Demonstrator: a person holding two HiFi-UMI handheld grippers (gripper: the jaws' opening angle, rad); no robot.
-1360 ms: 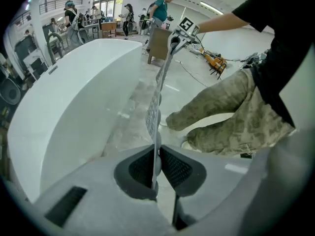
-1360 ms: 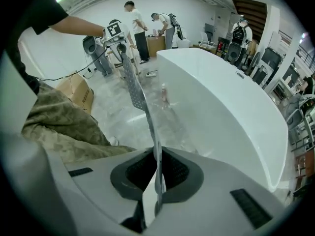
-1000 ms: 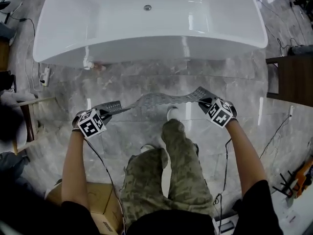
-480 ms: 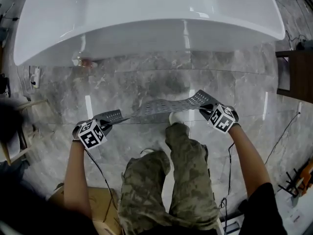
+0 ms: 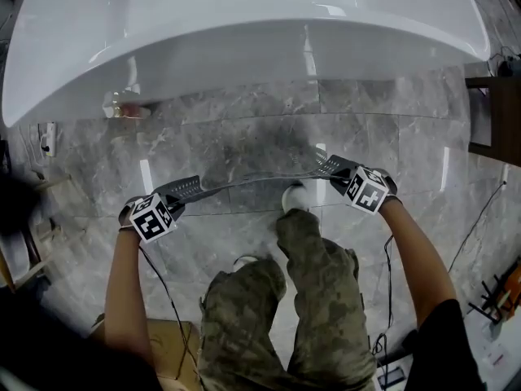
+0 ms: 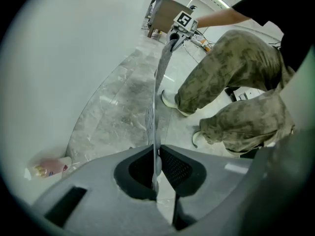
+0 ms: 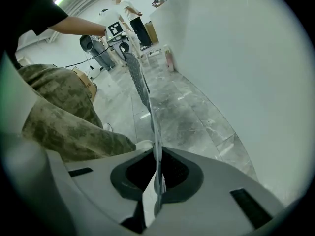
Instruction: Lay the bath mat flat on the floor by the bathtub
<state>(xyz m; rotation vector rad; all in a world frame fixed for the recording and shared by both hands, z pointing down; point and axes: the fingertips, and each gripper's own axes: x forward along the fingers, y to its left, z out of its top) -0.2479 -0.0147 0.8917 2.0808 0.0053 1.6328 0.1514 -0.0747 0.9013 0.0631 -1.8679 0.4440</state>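
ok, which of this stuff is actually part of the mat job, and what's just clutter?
Job:
- bath mat, clamped at its ends by the left gripper and right gripper
- bathtub
- floor tiles beside the bathtub

Just lying about:
- pink bottle at the tub's foot
- cardboard box
- dark wooden furniture
- floor cable

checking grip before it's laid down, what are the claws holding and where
The bath mat, stretched between them: left claw pinches one end, right claw the other.

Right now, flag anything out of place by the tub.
A pink bottle sits on the floor against the tub, at the head view's left: stray there. Nothing looks spilled or damaged.
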